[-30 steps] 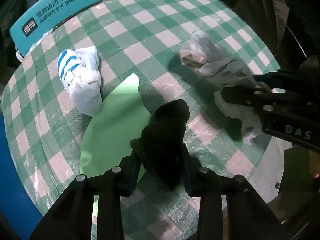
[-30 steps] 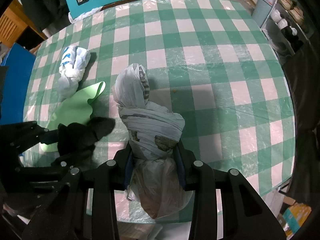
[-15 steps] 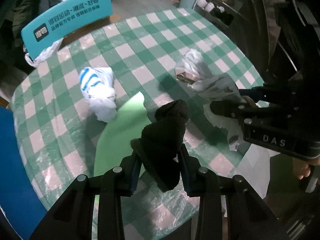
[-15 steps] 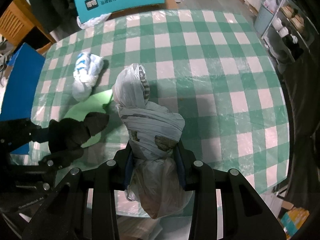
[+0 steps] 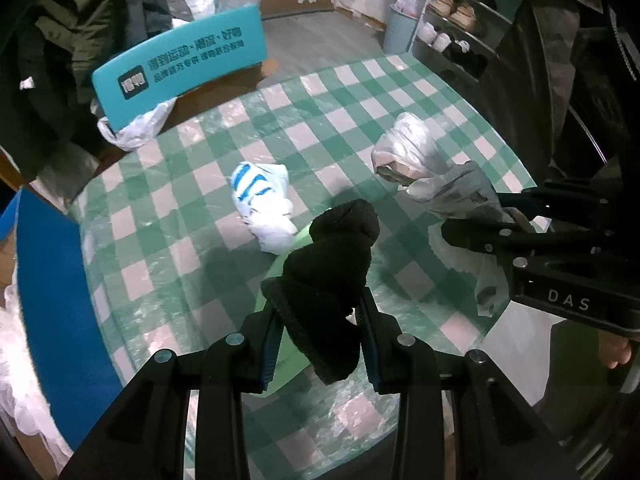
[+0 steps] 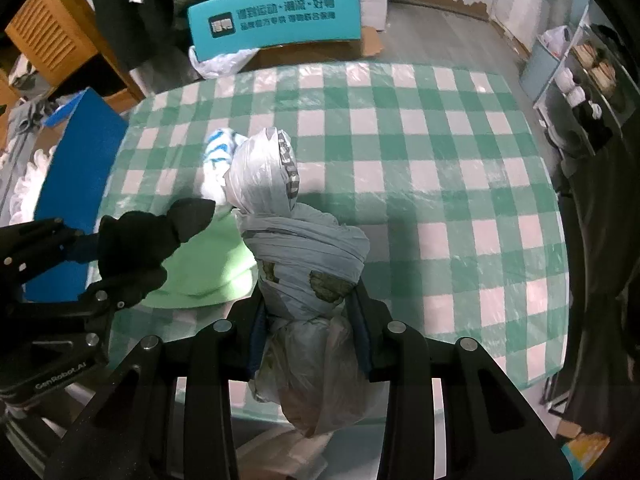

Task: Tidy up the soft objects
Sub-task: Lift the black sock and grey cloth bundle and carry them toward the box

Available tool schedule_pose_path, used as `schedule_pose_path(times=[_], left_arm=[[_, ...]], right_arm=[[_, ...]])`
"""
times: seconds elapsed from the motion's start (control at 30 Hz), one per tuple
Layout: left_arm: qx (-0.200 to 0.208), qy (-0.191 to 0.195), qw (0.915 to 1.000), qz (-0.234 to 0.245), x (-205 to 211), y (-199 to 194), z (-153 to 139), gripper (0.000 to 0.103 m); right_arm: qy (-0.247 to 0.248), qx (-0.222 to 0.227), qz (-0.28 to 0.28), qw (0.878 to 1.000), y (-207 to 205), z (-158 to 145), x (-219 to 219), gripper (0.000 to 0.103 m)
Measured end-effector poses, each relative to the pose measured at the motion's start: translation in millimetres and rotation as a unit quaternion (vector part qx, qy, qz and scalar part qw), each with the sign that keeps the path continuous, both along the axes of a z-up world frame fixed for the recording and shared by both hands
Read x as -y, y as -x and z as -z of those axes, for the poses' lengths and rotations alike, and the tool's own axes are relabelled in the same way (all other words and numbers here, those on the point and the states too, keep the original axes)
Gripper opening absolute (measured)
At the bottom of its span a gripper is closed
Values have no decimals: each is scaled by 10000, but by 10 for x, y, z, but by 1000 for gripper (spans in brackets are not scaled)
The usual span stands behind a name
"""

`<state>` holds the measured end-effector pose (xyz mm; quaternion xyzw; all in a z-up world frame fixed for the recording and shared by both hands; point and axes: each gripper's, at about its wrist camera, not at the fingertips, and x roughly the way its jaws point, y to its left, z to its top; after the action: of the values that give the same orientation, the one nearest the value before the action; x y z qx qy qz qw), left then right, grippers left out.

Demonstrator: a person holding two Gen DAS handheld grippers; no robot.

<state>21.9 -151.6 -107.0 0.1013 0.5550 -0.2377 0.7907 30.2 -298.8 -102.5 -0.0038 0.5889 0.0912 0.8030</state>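
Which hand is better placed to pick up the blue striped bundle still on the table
Left, slightly. The striped bundle lies nearer the left gripper, but both are full: left holds the black bundle, right gripper the grey bundle.

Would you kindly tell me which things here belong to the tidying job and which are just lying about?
Job:
black sock in left gripper
grey bundle in right gripper
blue-striped bundle
green mat

Lying about:
teal sign
shoe rack
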Motion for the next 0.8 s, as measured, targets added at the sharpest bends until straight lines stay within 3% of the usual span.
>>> schedule_pose_path(times=[0.8], left_arm=[[430, -53, 9976, -532, -619, 70, -343, 36]], right_arm=[[-50, 290, -489, 9984, -64, -341, -623, 35]])
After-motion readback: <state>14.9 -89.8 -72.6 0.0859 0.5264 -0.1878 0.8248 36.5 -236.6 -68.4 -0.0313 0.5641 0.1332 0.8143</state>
